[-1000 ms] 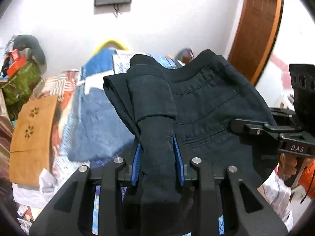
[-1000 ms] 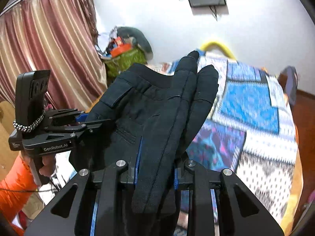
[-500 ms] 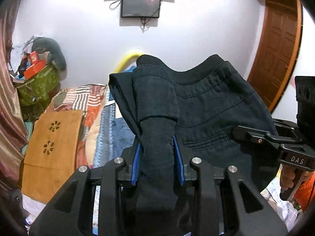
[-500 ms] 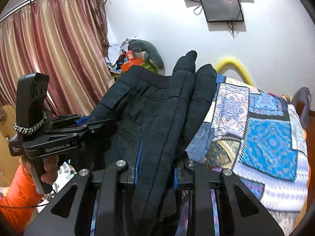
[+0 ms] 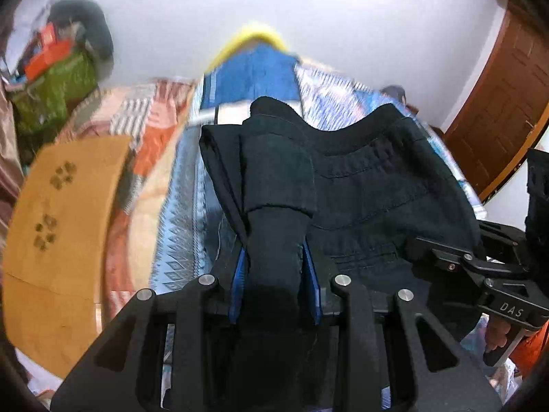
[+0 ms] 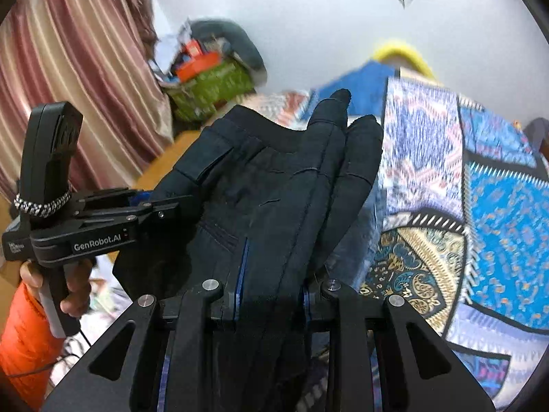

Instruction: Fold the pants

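Observation:
Dark navy pants [image 5: 377,192] hang in the air between both grippers, held by the waistband above a patchwork bed. My left gripper [image 5: 274,267] is shut on the bunched left end of the waistband. My right gripper [image 6: 271,274] is shut on the other end of the pants [image 6: 274,185]. Each gripper shows in the other's view: the right one [image 5: 446,261] at the right, the left one [image 6: 161,206] at the left. The legs hang below, out of sight.
A blue patchwork quilt [image 6: 480,206] covers the bed under the pants. A tan wooden board [image 5: 61,226] stands left of the bed. A cluttered green bag [image 6: 212,86] sits by pink curtains [image 6: 68,79]. A brown door [image 5: 504,103] is at the right.
Both grippers have tipped downward with the pants still held, so the bed fills more of each view. The views are blurred by motion. The grips have not changed.

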`<state>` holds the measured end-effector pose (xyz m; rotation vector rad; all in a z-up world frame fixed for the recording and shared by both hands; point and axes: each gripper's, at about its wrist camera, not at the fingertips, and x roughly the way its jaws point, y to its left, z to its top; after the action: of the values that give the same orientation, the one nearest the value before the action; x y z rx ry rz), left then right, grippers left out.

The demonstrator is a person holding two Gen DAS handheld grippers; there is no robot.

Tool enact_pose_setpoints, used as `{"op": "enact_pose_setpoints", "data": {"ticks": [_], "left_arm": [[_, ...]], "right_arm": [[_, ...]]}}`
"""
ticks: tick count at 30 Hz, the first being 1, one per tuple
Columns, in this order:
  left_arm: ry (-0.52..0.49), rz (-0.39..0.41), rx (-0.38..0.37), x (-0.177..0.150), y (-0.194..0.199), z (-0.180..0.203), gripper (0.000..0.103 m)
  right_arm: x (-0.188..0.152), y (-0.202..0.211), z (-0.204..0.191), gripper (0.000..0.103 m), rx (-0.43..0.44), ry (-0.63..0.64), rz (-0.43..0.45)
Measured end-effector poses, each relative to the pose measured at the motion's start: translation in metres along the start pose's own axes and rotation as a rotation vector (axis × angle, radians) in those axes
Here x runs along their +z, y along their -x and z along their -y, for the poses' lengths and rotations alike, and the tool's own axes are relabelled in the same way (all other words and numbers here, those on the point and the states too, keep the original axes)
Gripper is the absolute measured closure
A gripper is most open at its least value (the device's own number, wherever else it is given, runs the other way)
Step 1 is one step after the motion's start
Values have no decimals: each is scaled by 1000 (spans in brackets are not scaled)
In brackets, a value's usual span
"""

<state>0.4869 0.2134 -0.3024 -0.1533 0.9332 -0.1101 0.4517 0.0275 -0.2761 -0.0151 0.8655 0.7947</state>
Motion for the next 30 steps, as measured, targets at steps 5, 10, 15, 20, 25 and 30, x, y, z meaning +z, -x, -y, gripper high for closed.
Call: {"op": "enact_pose_setpoints", "data": {"ticks": [5, 10, 15, 20, 25, 30], "left_arm": [[41, -130, -28, -22, -71, -23, 69], [58, -130, -26, -29, -76, -34, 46], [52, -114, 64, -28, -50, -35, 45], [52, -79, 155, -35, -7, -36, 45], [-21, 26, 183, -42, 73, -3, 45], [-82, 196, 200, -52, 176, 45, 45]], "right_arm": [[-20, -54, 28, 80, -45, -14, -152], [-27, -47, 34, 69, -75, 31, -187], [-34, -17, 28, 61, -162, 108, -185], [-32, 13, 26, 59, -214, 131, -162], [-24, 66, 6, 59, -235, 149, -92], [-19, 140, -25, 59, -194, 136, 53]]}}
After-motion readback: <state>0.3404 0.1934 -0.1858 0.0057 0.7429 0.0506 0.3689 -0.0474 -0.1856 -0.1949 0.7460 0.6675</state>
